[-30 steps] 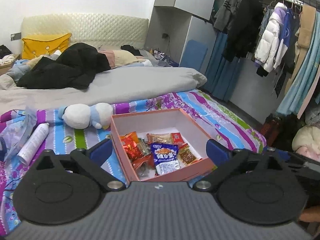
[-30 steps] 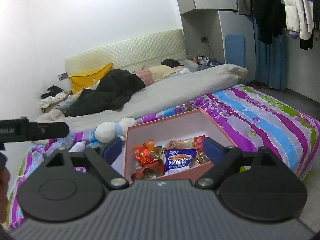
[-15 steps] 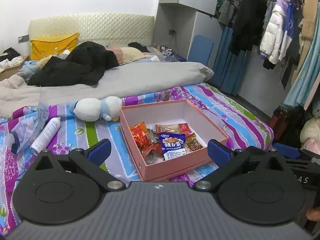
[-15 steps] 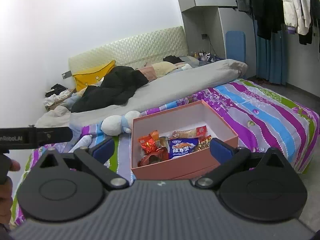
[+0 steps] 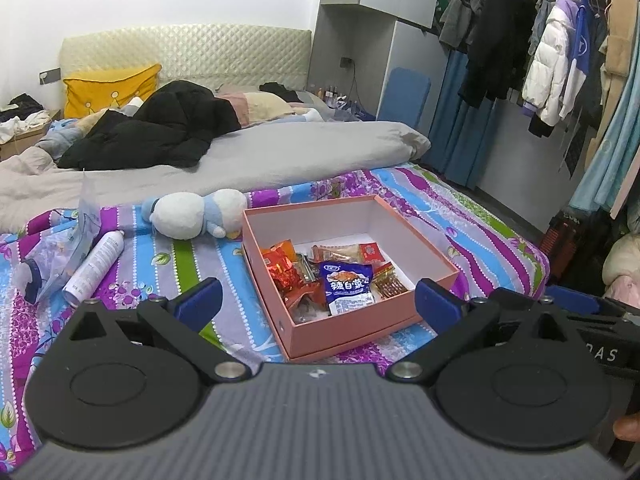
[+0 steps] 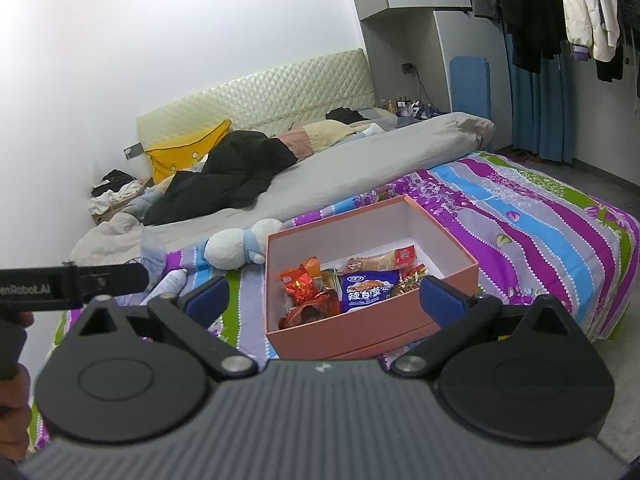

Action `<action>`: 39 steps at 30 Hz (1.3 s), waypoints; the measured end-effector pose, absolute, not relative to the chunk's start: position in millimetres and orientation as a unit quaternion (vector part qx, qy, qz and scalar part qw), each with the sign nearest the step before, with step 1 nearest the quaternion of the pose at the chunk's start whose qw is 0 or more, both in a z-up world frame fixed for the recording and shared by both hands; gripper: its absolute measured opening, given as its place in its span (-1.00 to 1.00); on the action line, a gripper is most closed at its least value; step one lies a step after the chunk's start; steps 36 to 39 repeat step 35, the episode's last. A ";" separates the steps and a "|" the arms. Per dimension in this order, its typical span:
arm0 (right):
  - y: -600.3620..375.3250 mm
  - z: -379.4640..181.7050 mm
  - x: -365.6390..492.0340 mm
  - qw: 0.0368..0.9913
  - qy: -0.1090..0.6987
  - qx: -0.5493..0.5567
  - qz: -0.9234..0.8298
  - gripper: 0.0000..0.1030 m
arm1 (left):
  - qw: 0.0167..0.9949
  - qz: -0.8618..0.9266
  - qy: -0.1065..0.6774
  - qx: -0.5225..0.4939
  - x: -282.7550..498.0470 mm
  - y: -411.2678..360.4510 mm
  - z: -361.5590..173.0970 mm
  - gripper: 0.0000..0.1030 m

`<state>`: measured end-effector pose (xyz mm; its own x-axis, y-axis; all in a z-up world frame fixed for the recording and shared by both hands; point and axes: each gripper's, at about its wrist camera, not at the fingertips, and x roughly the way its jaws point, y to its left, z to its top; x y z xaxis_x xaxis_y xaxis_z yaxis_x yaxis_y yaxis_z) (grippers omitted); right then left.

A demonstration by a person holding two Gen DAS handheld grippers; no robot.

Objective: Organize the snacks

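Observation:
An open pink box (image 5: 362, 330) (image 6: 372, 330) sits on the striped bedspread. Inside lie several snack packets: a blue packet (image 5: 348, 286) (image 6: 366, 288), red foil packets (image 5: 282, 266) (image 6: 300, 280), and a long clear-wrapped packet with a red label (image 5: 348, 250) (image 6: 384, 258). My left gripper (image 5: 318, 306) is open and empty, held back from the box's near side. My right gripper (image 6: 324, 302) is open and empty, also held back from the box's near wall. Part of the right gripper shows at the right edge of the left wrist view (image 5: 592, 320).
A white and blue plush toy (image 5: 192, 214) (image 6: 240, 246) lies just left of the box. A white spray can (image 5: 94, 266) and a clear plastic bag (image 5: 60, 252) lie further left. A grey duvet (image 5: 260, 156) and black coat (image 5: 160, 132) lie behind. Clothes hang at right (image 5: 552, 60).
Both grippers have pulled back and risen from the box, so more of the bedspread shows in front of it. The box and snacks have not moved.

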<state>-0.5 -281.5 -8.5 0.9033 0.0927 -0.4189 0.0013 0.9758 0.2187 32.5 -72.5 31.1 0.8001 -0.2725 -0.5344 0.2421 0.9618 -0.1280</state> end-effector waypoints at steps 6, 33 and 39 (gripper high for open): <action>-280.6 -7.9 -2.2 0.970 0.217 0.109 0.023 1.00 | 0.949 -0.134 0.285 -0.027 33.5 -72.5 31.5 1.00; -275.6 -6.2 -4.0 0.970 0.216 0.105 0.020 1.00 | 0.949 -0.133 0.284 -0.033 32.0 -67.8 31.4 1.00; -275.5 -6.1 -4.0 0.970 0.216 0.106 0.020 1.00 | 0.949 -0.133 0.283 -0.033 31.3 -68.3 30.9 1.00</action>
